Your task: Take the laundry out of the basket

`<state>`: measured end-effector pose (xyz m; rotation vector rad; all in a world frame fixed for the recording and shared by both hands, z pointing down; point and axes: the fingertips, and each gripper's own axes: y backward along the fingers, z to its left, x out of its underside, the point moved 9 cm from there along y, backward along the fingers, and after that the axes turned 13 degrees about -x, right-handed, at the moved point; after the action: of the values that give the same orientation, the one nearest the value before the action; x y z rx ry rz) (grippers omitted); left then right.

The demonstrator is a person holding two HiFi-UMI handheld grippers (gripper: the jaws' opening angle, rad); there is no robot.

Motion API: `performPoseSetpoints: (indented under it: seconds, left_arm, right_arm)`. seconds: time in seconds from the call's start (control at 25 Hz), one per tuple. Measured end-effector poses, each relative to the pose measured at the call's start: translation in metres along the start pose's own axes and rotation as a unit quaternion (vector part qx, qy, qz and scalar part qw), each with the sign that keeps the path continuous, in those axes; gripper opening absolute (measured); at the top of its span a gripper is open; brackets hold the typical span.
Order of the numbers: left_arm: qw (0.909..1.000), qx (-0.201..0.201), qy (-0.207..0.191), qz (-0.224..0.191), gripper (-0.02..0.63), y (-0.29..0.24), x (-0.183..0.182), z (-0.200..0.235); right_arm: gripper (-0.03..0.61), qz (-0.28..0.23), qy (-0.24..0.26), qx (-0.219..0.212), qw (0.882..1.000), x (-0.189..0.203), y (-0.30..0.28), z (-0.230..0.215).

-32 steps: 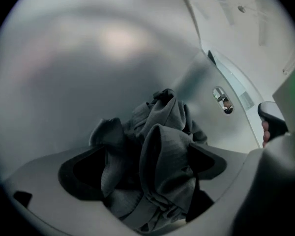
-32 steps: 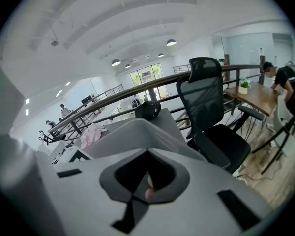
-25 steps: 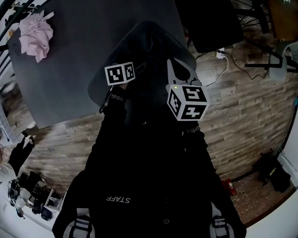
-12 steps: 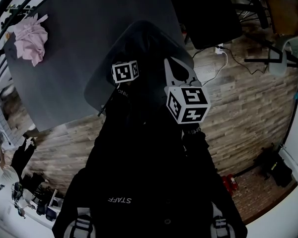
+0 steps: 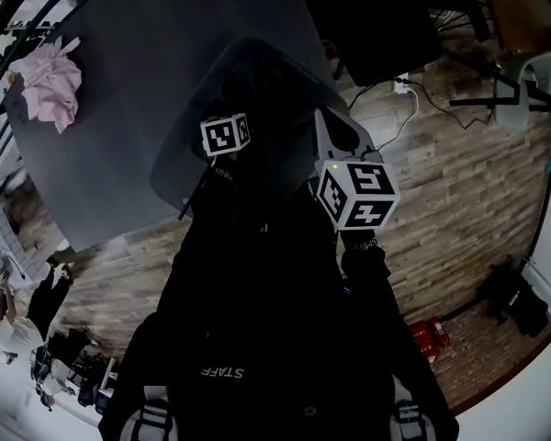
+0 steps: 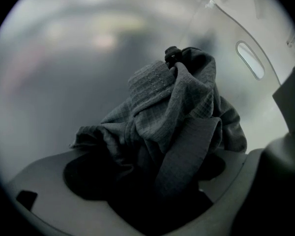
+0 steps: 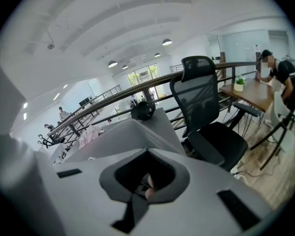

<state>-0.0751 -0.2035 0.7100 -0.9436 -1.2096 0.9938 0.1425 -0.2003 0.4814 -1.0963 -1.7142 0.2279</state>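
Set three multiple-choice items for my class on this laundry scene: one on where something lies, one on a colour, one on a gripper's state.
1. Where does the pink garment lie?
A. on the floor
B. on the grey table's far left corner
C. on the office chair

2. What colour is the garment inside the basket?
A. dark grey
B. red
C. yellow

3. How do the right gripper's jaws stand?
A. wide apart around a shirt
B. together, holding nothing
C. shut on the pink garment

Answers:
1 B: the head view shows it on the tabletop, apart from the basket.
2 A: the left gripper view shows dark grey fabric against the basket's pale wall.
3 B: the right gripper view shows the jaws meeting with nothing between them.
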Motion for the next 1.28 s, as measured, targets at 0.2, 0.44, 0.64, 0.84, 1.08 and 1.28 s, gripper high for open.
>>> performPoseSetpoints:
  seconds: [0.2,0.44,0.64,0.84,1.08,1.28]
  left_arm:
    - [0.9995,0.028,0.004,0.012,0.346,0.006,0.000,-0.008]
    - [0.9997,0.023,-0.012,0.003,0.219,0.030,-0.002,-0.016]
    - [0.9992,0.027,-0.019,-0.022,0.186,0.060,-0.007,-0.023]
    - [0.9964,0.017,-0.031,-0.077,0.183,0.103,-0.012,-0.028]
    - [0.9868,0.011,-0.052,-0.153,0.183,0.160,-0.013,-0.035]
    - [0.9756,0.007,-0.056,-0.212,0.183,0.206,-0.012,-0.031]
  right_arm:
    - [0.015,-0.004,-0.004,0.007,1.000,0.006,0.008,0.000]
    - [0.015,-0.018,-0.005,0.014,1.000,0.008,0.026,0.000]
    - [0.015,-0.037,0.001,0.009,0.999,0.006,0.040,0.010]
    - [0.015,-0.054,0.002,0.009,0.998,0.013,0.056,0.018]
    - [0.015,-0.076,-0.002,0.012,0.997,0.025,0.080,0.026]
    - [0.015,-0.093,0.011,0.010,0.996,0.027,0.094,0.038]
